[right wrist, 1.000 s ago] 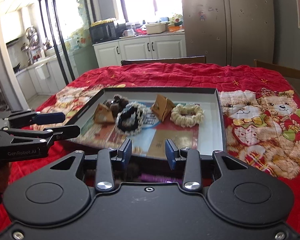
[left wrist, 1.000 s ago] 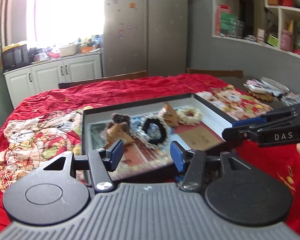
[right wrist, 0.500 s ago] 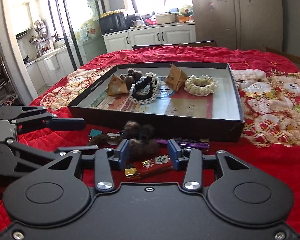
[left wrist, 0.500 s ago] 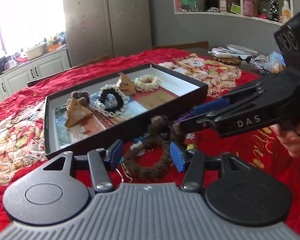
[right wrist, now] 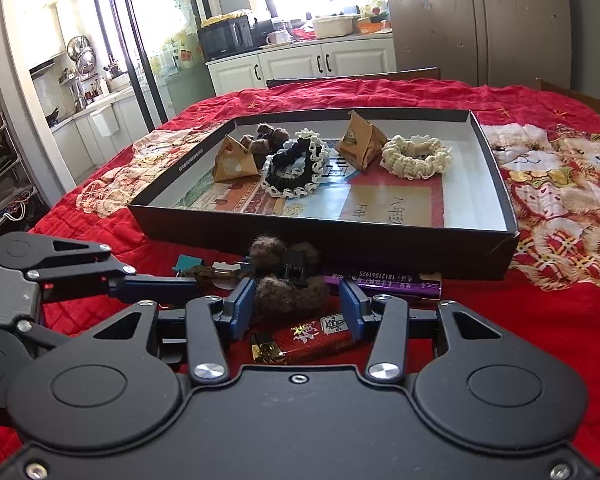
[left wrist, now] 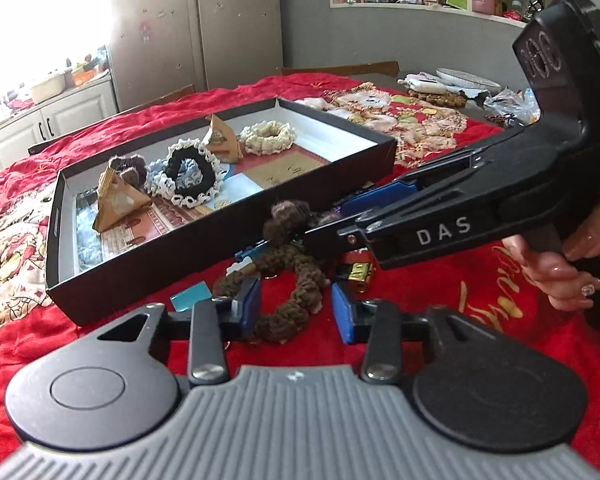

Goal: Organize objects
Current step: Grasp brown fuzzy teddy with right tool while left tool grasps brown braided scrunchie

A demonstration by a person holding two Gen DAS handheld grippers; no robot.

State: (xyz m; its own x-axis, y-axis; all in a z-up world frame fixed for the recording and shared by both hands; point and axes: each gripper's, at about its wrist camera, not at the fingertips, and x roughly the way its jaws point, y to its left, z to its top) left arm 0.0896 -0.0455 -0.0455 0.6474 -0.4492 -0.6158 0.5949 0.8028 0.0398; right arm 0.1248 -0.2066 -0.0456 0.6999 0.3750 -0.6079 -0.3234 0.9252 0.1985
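Left tool [left wrist: 296,312]: lower than before, jaws closing around brown knitted scrunchie [left wrist: 300,292], pads not yet pressing.
Right tool [right wrist: 296,310]: lowered too, spread, astride brown fuzzy hair clip [right wrist: 290,280].

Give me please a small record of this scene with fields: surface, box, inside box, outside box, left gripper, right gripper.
surface: red blanket
box: shallow black box, open top
inside box: cream scrunchie, black and white scrunchie, two brown paper packets
outside box: brown scrunchie, red lighter, purple bar
left gripper: jaws closing, brown scrunchie between them
right gripper: jaws apart around a fuzzy brown hair tie, not pressing
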